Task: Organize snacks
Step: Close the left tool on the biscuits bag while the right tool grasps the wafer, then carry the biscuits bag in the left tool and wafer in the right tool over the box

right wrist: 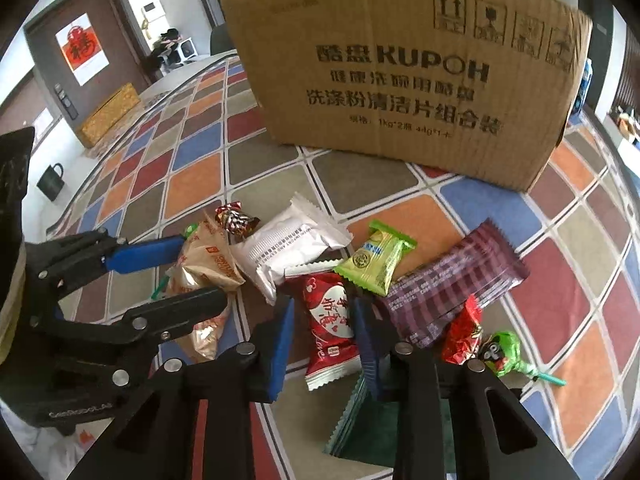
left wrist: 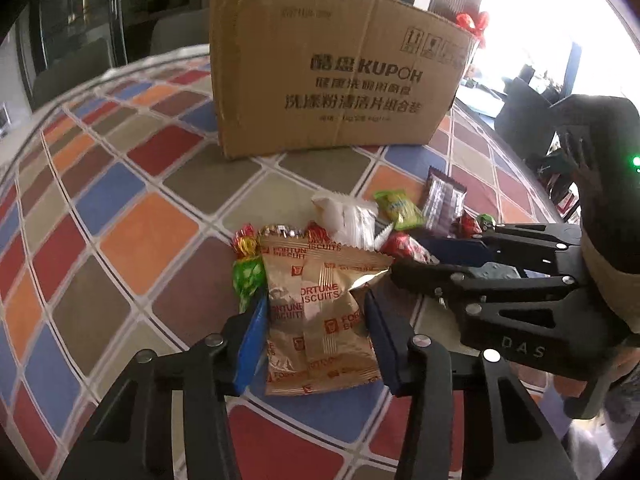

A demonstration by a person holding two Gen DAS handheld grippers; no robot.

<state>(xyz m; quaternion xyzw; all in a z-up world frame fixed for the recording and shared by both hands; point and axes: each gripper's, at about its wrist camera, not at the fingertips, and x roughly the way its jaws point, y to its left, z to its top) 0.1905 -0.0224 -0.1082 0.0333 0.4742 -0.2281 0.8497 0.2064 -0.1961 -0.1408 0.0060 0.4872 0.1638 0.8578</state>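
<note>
left gripper [left wrist: 316, 332]: blue pads clamped on both sides of a tan Fortune Biscuits packet [left wrist: 320, 320] lying on the checked tablecloth [left wrist: 148, 240]
right gripper [right wrist: 322, 338]: jaws pinched onto a red heart-print packet [right wrist: 330, 328] (pads touching both its edges)
snack pile: white packet [right wrist: 288, 248], green packet [right wrist: 374, 258], purple striped bar [right wrist: 456, 284], green lollipop [right wrist: 506, 354], all loose on the cloth
cardboard box [right wrist: 400, 80]: upright behind the pile, KUPOH print facing the cameras
second biscuit packet [left wrist: 282, 264]: just behind the gripped one, overlapping

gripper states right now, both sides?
Left gripper: jaws closed on the gold biscuit packets.
Right gripper: jaws closed on the red snack packet.
</note>
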